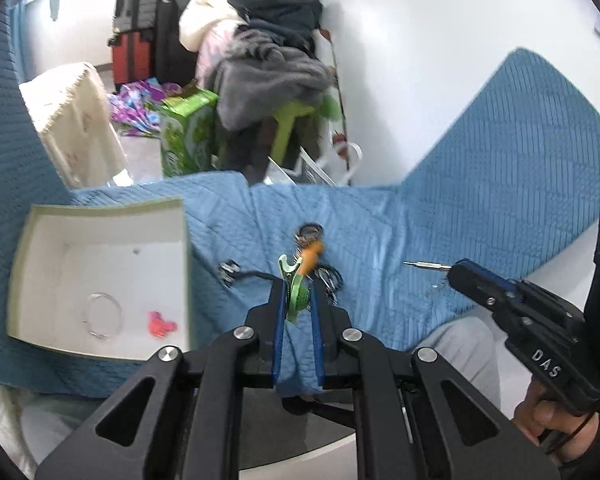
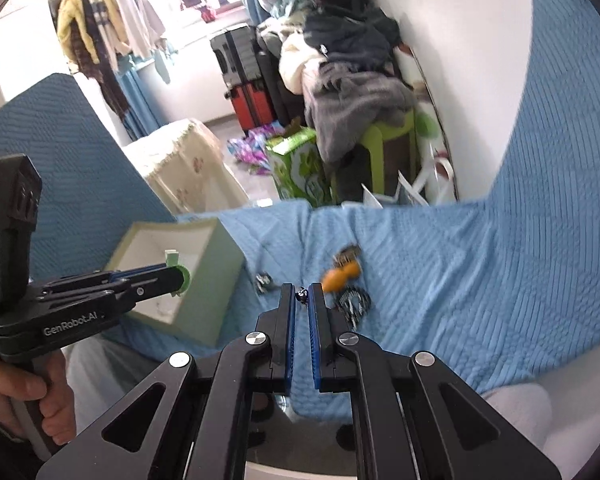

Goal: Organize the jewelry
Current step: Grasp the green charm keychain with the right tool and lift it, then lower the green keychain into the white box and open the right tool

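My left gripper [image 1: 297, 295] is shut on a green hair clip [image 1: 295, 292], held above the blue quilt. In the right wrist view the left gripper [image 2: 172, 276] holds the green clip [image 2: 178, 271] over the pale green box [image 2: 180, 276]. The box [image 1: 100, 216] holds a thin bangle [image 1: 102, 314] and a pink piece [image 1: 160, 324]. An orange clip [image 1: 312, 258], dark clips [image 1: 328, 280] and a small dark piece [image 1: 229, 270] lie on the quilt. My right gripper [image 2: 302, 294] is shut on a small dark beaded piece [image 2: 301, 296]; it also shows in the left wrist view [image 1: 456, 272], above a metal pin [image 1: 424, 265].
The blue quilt [image 2: 440, 280] covers the work surface and rises at both sides. Beyond its far edge stand a green carton [image 1: 188, 136], a green stool piled with clothes [image 1: 276, 80] and suitcases [image 1: 140, 20]. The orange clip [image 2: 340, 274] and a patterned clip [image 2: 354, 300] lie near my right fingertips.
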`<state>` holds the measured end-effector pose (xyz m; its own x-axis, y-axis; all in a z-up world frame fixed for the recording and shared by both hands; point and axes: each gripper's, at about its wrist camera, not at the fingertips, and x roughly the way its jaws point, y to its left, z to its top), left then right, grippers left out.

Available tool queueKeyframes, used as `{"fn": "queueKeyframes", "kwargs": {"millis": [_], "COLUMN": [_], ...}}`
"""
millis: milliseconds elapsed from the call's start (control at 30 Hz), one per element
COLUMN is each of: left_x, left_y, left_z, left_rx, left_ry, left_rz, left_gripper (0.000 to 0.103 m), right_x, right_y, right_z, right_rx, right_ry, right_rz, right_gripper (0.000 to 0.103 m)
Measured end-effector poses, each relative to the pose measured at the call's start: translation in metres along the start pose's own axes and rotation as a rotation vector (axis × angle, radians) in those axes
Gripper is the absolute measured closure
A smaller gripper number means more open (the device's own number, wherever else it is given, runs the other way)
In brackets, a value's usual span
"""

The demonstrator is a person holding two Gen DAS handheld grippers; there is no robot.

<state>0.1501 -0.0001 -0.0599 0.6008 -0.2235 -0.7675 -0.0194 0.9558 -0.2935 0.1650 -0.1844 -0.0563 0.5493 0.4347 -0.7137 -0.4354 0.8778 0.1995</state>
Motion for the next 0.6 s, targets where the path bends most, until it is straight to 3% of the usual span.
{"fn": "queueKeyframes", "kwargs": {"millis": [333,600], "left_x": [-0.045,-0.047], "left_y": [0.031,0.073], "left_z": [0.021,0.022], "left_rx": [-0.005,-0.042], "left_ry": [-0.105,-0.113], "left_rz": [0.044,0.090], "left_gripper": [0.091,0.091], "right_x": [-0.009,0.011], "right_y": [0.050,0.090], "right_z": [0.044,0.052], "right_rx": [-0.061,-0.119], "right_ry": [-0.073,-0.061], "right_rz": [0.064,0.118], "right_gripper": [0.098,0.098]}}
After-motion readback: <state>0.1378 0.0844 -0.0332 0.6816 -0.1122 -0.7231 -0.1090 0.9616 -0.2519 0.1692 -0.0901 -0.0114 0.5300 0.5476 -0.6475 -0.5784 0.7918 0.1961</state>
